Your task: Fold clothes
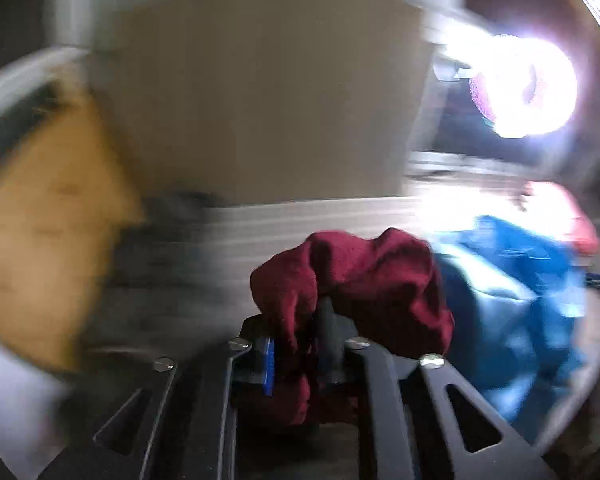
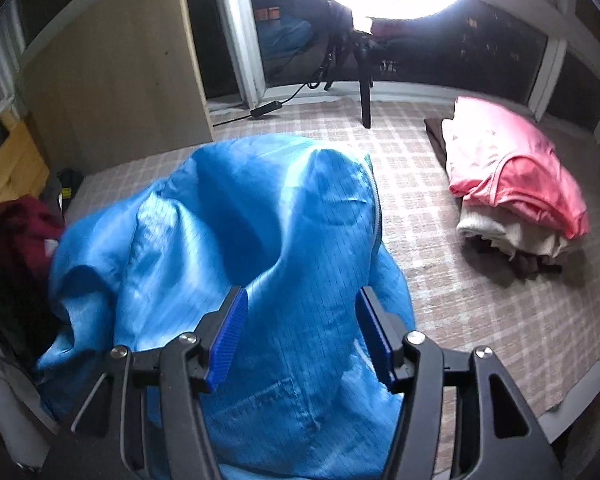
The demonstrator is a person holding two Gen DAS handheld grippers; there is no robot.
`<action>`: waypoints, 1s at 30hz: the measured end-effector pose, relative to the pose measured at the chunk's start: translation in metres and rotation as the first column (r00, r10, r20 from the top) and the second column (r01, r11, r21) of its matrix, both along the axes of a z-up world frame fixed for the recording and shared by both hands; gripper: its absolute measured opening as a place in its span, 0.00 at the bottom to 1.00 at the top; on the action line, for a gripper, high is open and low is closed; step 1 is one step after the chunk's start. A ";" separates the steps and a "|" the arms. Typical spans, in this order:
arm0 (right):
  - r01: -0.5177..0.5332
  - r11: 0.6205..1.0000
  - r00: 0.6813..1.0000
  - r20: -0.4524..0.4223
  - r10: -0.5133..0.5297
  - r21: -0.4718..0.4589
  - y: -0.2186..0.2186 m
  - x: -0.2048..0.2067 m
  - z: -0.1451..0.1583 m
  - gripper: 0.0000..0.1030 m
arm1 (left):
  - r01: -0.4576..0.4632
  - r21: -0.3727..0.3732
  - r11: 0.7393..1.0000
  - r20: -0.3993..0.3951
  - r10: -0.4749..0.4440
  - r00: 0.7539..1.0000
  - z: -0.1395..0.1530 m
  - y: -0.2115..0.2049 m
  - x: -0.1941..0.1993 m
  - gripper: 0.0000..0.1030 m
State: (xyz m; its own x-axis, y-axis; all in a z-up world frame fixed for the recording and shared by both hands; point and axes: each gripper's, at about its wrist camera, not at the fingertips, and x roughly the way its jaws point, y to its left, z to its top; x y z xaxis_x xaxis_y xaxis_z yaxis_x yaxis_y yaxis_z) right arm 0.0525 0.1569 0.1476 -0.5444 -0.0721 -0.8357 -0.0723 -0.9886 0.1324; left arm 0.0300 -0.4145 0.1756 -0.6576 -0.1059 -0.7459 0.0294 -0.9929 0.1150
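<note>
We see a checked cloth (image 2: 440, 216) spread over the surface that carries everything. On it lies a crumpled blue garment (image 2: 228, 240) towards the near left, with a dark red garment (image 2: 18, 228) at its left edge, and well apart on the right sits a stack of folded clothes (image 2: 512, 188) topped by a pink piece. A ring light's stand (image 2: 365, 92) rests at the far edge.

My two handheld grippers: black frames, blue pads.

On my left gripper (image 1: 296, 354) I see black linkage arms with triangular cut-outs, four silver screw heads and one ribbed blue pad (image 1: 269, 368). My right gripper (image 2: 304, 340) has the same black arms, silver screws and a ribbed blue pad on each finger (image 2: 230, 336).
</note>
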 end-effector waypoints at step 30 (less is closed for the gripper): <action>0.284 0.857 0.949 0.002 -0.316 0.429 0.116 0.044 0.033 0.02 | 0.320 0.135 0.938 0.124 -0.337 0.933 -0.056 0.183 -0.014 0.64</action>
